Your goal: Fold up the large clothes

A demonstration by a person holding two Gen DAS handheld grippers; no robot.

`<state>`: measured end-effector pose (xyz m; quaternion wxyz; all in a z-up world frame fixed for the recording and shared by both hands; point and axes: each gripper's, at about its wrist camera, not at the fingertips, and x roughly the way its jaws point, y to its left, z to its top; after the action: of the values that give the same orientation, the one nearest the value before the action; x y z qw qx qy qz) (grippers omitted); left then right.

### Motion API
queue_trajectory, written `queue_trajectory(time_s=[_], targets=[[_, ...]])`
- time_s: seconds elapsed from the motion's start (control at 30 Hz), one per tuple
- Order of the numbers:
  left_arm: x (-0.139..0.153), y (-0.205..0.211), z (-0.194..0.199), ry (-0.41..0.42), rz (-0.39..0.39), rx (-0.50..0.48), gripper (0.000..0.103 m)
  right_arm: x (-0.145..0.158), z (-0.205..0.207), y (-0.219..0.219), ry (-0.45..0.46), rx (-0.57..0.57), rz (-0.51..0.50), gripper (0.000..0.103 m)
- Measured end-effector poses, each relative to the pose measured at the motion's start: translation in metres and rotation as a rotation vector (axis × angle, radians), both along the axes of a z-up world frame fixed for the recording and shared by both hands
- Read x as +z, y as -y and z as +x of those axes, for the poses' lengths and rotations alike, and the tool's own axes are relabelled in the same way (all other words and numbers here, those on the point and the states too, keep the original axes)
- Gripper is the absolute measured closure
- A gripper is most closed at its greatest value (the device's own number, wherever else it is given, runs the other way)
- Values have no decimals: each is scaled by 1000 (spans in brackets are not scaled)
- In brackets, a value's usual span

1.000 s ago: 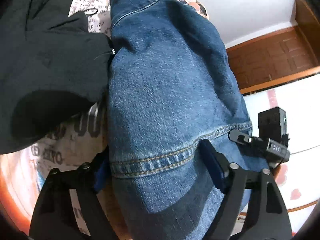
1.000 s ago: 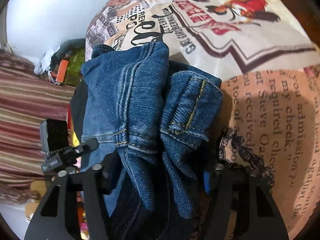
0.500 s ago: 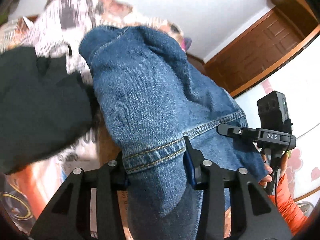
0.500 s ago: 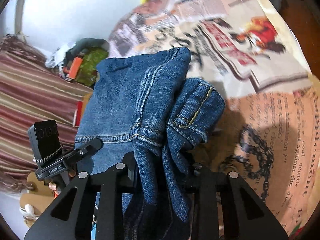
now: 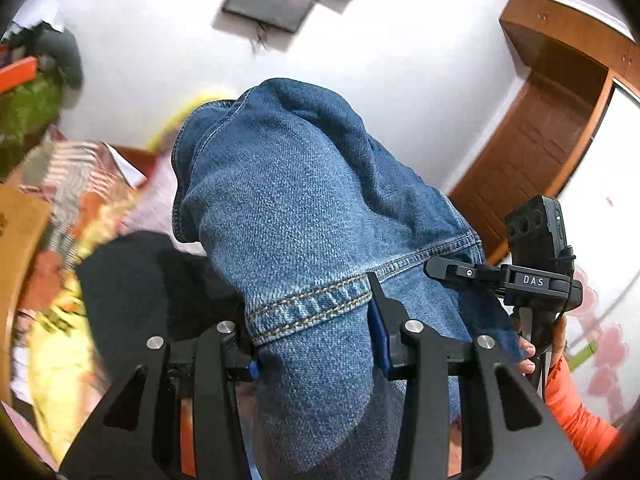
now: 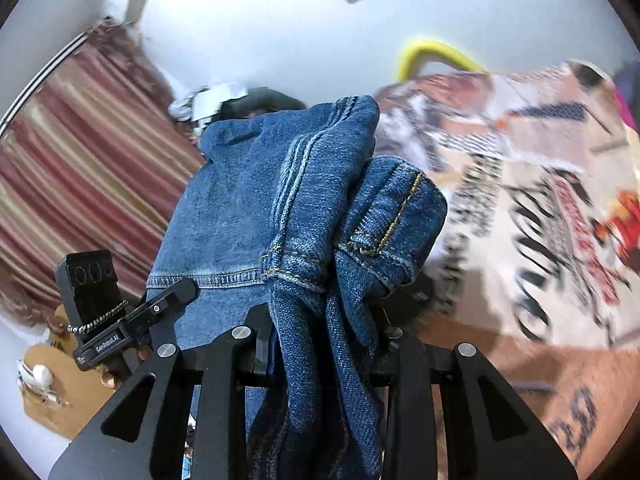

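- The left gripper (image 5: 314, 334) is clamped on the jeans (image 5: 304, 216) at a stitched hem, the denim bulging from between its fingers toward 12 o'clock.
- The right gripper (image 6: 324, 340) pinches a bunched fold of the jeans (image 6: 304, 216), which drape forward over its fingers.
- A black garment (image 5: 152, 292) lies at 9 o'clock of the left gripper.
- The printed bedsheet (image 6: 532, 220) spreads at 3 o'clock of the right gripper.

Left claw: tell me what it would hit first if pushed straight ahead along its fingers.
The left claw is already shut on the jeans, so denim fills its path. Beyond the raised fold only the white wall shows; its depth is unclear.
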<state>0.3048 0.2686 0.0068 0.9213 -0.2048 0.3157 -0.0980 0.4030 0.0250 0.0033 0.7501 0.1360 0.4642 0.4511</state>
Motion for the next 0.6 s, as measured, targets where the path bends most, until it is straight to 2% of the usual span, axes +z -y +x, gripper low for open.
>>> queue_trajectory(time_s=[0.1,0.23,0.37,0.47,0.6], targets=[[-3,-30,2,8,26,53,62,-6,8,-35,11,40,13,78],[-25,-63,8,-25,51,109,62,-29,18,-82,17,82,-21,78],[-65,-93,22,-91,57,151,62,-64,31,-120,0,102,-75,78],[-104,-112,30,-158,66,175,62,-104,45,-144,-62,102,-120,78],[-168,-124,50,-288,107,183,60,-160,51,-177,-66,117,-265,78]])
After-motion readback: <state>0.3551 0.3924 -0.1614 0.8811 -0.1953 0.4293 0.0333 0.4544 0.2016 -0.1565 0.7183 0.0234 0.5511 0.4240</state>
